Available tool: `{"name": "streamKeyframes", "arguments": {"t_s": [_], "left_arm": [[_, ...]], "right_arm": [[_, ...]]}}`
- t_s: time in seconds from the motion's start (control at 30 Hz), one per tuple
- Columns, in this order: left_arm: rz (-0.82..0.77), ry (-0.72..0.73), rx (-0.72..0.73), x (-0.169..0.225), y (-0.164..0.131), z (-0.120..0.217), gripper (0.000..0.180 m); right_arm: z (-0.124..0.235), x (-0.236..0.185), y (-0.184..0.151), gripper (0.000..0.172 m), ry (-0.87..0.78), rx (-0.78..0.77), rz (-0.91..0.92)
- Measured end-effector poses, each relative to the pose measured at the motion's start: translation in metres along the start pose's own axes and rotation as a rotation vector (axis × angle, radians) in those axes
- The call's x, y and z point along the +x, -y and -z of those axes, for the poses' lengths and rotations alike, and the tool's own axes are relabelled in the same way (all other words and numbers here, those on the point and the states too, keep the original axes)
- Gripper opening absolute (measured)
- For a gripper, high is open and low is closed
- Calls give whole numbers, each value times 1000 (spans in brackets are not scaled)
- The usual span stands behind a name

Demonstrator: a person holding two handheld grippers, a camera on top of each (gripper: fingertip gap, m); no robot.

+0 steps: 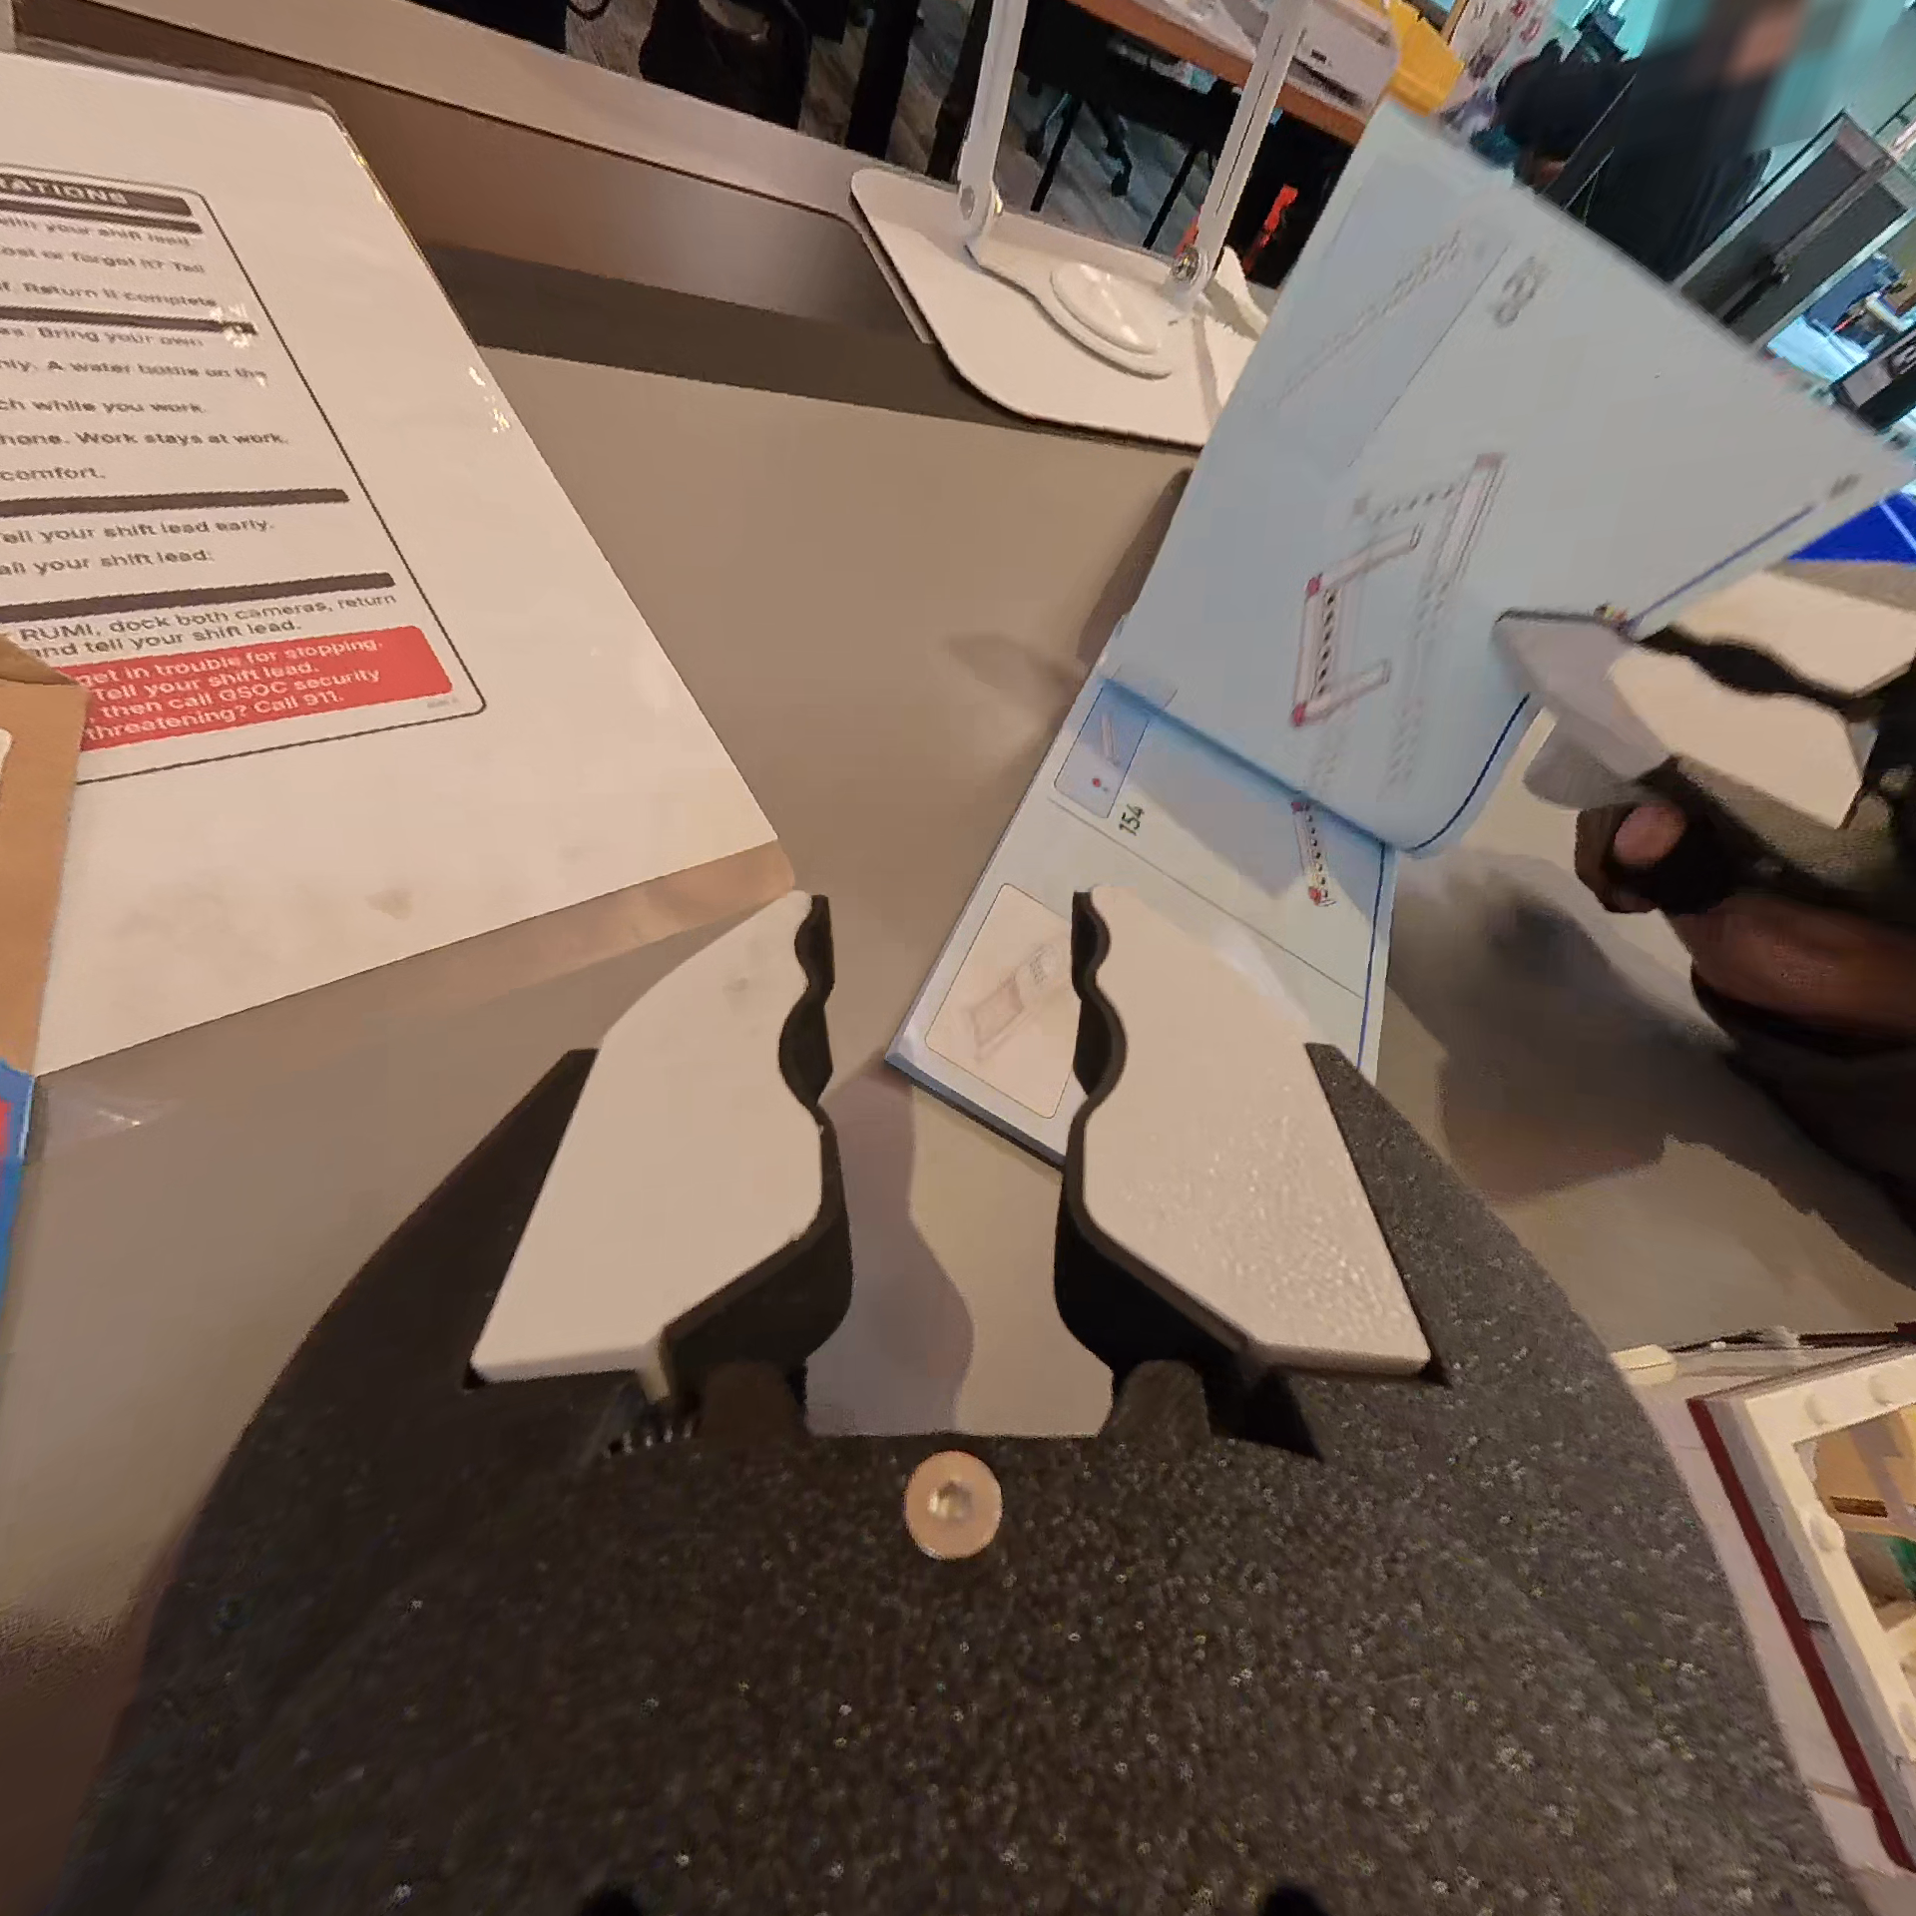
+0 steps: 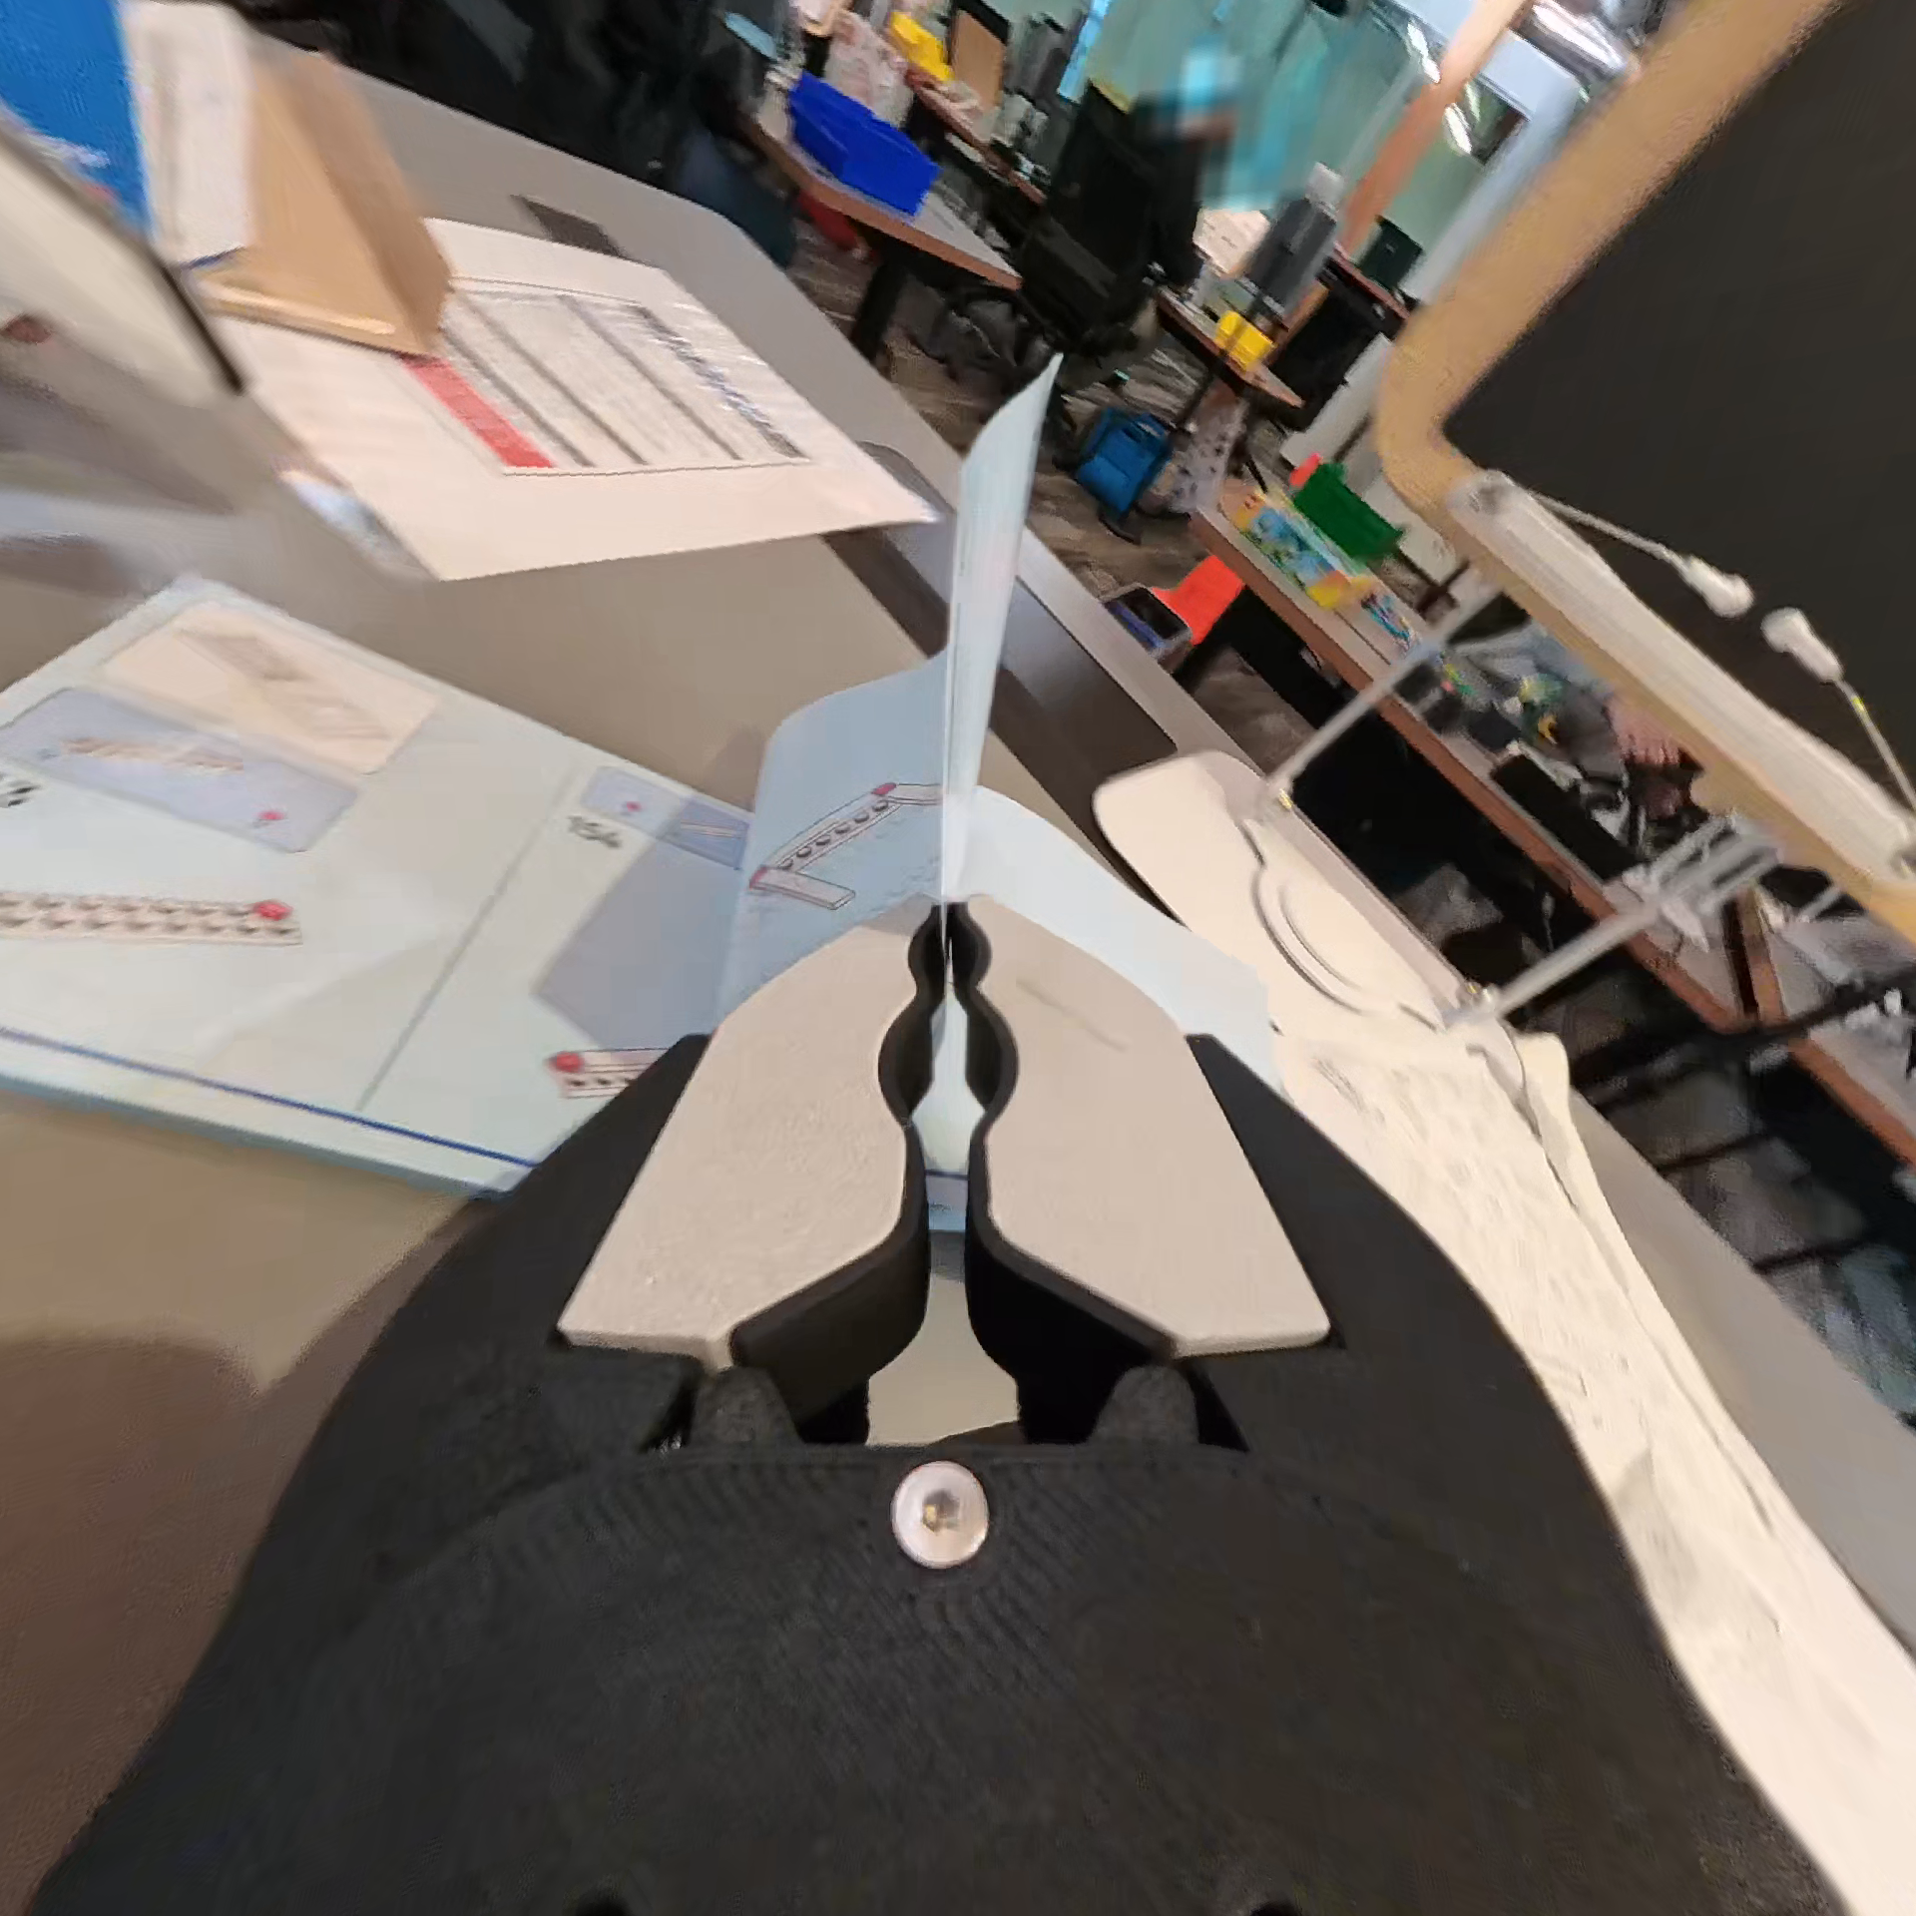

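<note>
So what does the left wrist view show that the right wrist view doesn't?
Only the left view: the open left gripper over the grey table, nothing between its fingers, and a hand behind the right gripper. Only the right view: a dark wood-framed board and blue bins. Both: the right gripper shut on a lifted pale blue page of the open instruction booklet, plus the white laminated sheet.

pale-blue instruction booklet [image 2: 311, 933] open, page [image 1: 1452, 415] lifted

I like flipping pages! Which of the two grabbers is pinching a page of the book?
The right gripper: its fingers are shut on a pale blue page, lifted off the open booklet. The left gripper is open, holding nothing.
</note>
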State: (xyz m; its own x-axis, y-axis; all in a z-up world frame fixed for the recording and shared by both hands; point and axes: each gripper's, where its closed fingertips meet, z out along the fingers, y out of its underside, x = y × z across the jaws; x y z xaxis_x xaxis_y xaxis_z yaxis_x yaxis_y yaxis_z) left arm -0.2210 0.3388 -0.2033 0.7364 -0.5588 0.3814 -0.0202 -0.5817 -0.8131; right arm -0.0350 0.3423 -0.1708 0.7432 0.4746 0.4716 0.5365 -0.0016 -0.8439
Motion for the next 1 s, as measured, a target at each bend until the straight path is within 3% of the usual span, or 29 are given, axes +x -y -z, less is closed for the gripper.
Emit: {"name": "streamKeyframes", "arguments": {"t_s": [0.17, 0.3, 0.53, 0.67, 0.8, 1.0], "left_arm": [[-7, -66, -99, 10, -18, -9, 47], [-70, -79, -144, 17, -25, -12, 56], [-370, 56, -300, 5, -47, -11, 75], [-373, 5, -298, 15, -48, -11, 74], [-364, -5, -315, 14, -51, -11, 71], [-377, -16, -330, 17, -54, -13, 67]], "right_arm": [[6, 39, -29, 1, -40, -80, -282], [18, 61, -58, 16, -49, -181, -459], [52, 89, -60, 27, -190, -228, -369], [57, 55, -25, 26, -175, -133, -168], [47, -21, 8, 22, 12, -14, 42], [31, -87, 11, 24, 198, 44, 156]]}}
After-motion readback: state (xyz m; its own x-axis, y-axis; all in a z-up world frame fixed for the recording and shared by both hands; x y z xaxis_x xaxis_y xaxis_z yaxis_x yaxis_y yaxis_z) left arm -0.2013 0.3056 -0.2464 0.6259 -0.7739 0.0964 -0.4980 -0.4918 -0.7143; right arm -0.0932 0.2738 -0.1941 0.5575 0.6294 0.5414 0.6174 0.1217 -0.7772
